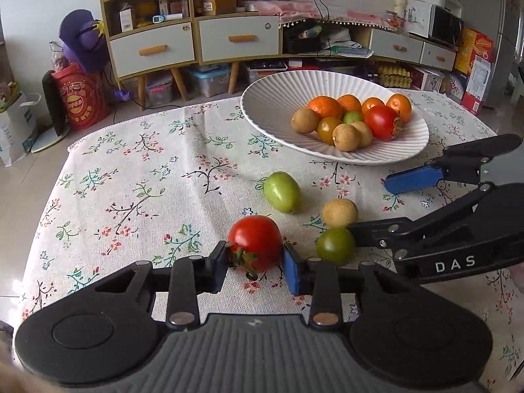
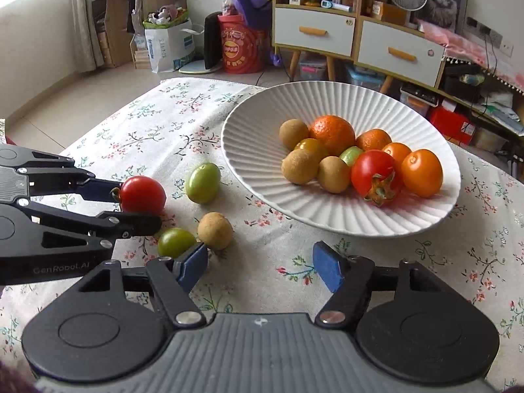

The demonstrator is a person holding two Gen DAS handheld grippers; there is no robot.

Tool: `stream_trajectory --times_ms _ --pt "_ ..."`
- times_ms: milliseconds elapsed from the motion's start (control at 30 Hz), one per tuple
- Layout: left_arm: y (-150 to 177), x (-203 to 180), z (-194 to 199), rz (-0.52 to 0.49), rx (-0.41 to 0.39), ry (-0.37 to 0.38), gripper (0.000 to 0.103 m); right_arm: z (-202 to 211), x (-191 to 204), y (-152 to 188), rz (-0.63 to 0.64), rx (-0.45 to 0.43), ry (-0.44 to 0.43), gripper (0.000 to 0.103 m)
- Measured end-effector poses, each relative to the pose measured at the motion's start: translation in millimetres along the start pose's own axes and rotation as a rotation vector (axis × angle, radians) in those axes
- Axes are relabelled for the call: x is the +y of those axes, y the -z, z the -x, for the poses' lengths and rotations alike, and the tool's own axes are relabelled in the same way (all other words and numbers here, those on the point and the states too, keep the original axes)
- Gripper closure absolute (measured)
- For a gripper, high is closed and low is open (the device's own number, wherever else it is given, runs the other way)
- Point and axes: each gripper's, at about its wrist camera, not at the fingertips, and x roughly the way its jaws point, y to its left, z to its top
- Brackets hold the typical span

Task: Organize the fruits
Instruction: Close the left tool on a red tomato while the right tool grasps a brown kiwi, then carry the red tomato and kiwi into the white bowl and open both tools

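My left gripper (image 1: 256, 263) is shut on a red tomato (image 1: 256, 242), low over the floral tablecloth; it also shows in the right wrist view (image 2: 142, 195). My right gripper (image 2: 260, 267) is open and empty, its left finger beside a dark green tomato (image 2: 175, 241) and a brown longan (image 2: 215, 230). A light green fruit (image 2: 203, 182) lies further back. The white ribbed bowl (image 2: 262, 121) holds oranges, longans and a red tomato (image 2: 375, 173). In the left wrist view the right gripper (image 1: 376, 203) comes in from the right near the longan (image 1: 339, 213).
The table edge (image 1: 131, 121) runs along the far side, with floor beyond. Cabinets with drawers (image 1: 239, 37), a red bucket (image 1: 83, 98) and boxes stand behind the table. The bowl (image 1: 271, 98) sits at the far right of the cloth.
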Motion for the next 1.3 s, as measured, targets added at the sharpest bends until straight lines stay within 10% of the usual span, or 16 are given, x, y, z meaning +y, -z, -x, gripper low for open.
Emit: stream_trajectory --times_ms 567,1300 --pt "3 3 4 -0.010 0.005 -0.002 0.077 1 7 -3 0.024 0.008 -0.056 0.080" --pt "-21 -23 21 -0.013 -0.038 0.034 0.077 35 -16 -2 -0.011 -0.037 -0.068 0.081"
